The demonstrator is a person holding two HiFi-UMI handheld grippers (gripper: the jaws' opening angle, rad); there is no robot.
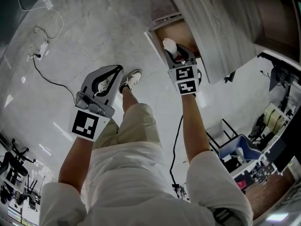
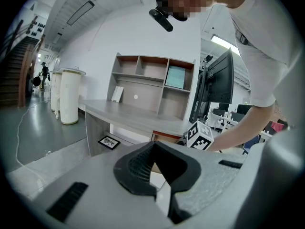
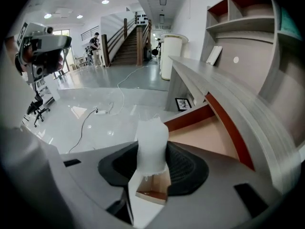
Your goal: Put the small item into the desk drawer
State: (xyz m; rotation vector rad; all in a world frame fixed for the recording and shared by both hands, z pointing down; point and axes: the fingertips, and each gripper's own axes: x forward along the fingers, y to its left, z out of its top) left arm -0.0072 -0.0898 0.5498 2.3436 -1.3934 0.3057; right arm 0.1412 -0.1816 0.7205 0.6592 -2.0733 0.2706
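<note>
In the head view, a cable trails over the pale floor at about ten o'clock. Right of it, the left gripper is held out over the floor, with the person's shoe just beside its tip at three o'clock. Its own view shows the left gripper with the dark pads meeting at the tip and nothing between them. Only this view takes in the whole desk: a shelf unit on top, a white cylinder at nine o'clock, a small framed picture on the floor under the desk, and the marker cube of the other tool at four o'clock.

Further right in the head view, the right gripper points down at the open drawer at one o'clock, under the edge of the desk. The small white item sticks up from its tip. The right gripper view shows the grip plainly: the right gripper has both pads pressed on the white item, which stands upright between them, above the drawer and not touching it. The drawer lies at three o'clock with a bare floor. A staircase at eleven o'clock shows in this view alone.
</note>
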